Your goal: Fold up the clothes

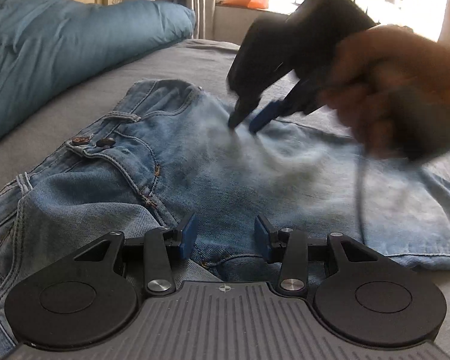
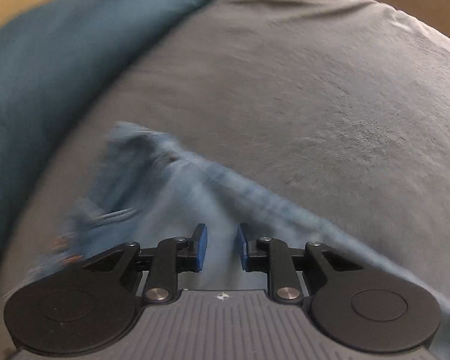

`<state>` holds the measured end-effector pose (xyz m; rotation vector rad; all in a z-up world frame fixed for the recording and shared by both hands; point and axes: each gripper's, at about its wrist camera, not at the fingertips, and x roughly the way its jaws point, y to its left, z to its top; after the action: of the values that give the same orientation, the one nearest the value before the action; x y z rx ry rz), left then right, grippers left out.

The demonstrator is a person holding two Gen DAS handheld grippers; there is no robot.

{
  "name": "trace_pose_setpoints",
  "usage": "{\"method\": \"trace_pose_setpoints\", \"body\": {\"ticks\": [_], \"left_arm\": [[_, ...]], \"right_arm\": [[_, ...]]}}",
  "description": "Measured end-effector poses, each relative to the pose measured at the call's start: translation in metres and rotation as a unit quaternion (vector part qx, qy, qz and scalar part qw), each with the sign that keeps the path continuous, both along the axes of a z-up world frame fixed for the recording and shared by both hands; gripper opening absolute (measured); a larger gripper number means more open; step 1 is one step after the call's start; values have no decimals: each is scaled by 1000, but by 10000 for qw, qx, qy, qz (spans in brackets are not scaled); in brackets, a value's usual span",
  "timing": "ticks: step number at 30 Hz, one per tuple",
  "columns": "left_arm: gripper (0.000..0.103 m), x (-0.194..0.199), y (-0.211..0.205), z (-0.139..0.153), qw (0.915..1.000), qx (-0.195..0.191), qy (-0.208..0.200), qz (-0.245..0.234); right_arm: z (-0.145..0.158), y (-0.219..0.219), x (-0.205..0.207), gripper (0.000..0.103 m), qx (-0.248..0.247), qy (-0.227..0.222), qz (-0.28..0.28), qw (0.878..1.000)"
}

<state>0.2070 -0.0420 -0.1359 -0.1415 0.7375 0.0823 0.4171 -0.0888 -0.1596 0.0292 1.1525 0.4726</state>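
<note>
The left tool [image 1: 225, 237] is hovering released above the jeans [image 1: 171, 162] lying flat on the bed [image 2: 285, 90], while the right tool [image 2: 220, 247] (blurred, nothing pinched) is hanging unclenched, probably seeking an edge to fold.

Each black tool [image 1: 225, 240] has blue pads [image 1: 189, 235], silver screws and a ribbed grey base.

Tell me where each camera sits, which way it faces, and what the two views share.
Left wrist: on the left gripper, angled down across the jeans toward the window; shows the right gripper and a hand.
Right wrist: on the right gripper, looking steeply down over blurred denim onto the grey bedcover; only its own fingers show.
Shared: jeans, bedcover, blue duvet.
</note>
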Motion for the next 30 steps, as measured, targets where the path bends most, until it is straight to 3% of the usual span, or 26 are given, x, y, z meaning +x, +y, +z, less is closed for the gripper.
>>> {"method": "trace_pose_setpoints", "body": {"ticks": [2, 5, 10, 14, 16, 21, 24, 27, 30], "left_arm": [[42, 0, 0, 0, 10000, -18, 2, 19], [42, -1, 2, 1, 10000, -66, 45, 30], [42, 0, 6, 4, 9998, -188, 105, 24], [42, -4, 9, 13, 9988, -375, -53, 318], [43, -1, 6, 20, 9987, -310, -154, 384], [43, 11, -30, 22, 9999, 53, 21, -152], [43, 14, -60, 9, 9972, 334, 286, -605], [44, 11, -79, -1, 9932, 863, 237, -739], [47, 11, -80, 1, 9917, 1019, 264, -740]], "right_arm": [[3, -10, 10, 20, 378, -89, -505, 9980], [31, -40, 5, 24, 684, -688, -1254, 9874], [81, -142, -24, 27, 1918, -261, -1615, 9677], [104, -234, -75, 33, 2189, -7, -1960, 9559], [97, -270, -96, 38, 1920, 161, -2110, 9583], [49, -301, -123, 38, 371, 141, -2271, 9731], [12, -315, -115, 34, 304, 396, -2373, 9701], [0, -318, -100, 29, -4, -97, -2420, 9702], [8, -323, -82, 29, -523, -709, -2685, 9592]]}}
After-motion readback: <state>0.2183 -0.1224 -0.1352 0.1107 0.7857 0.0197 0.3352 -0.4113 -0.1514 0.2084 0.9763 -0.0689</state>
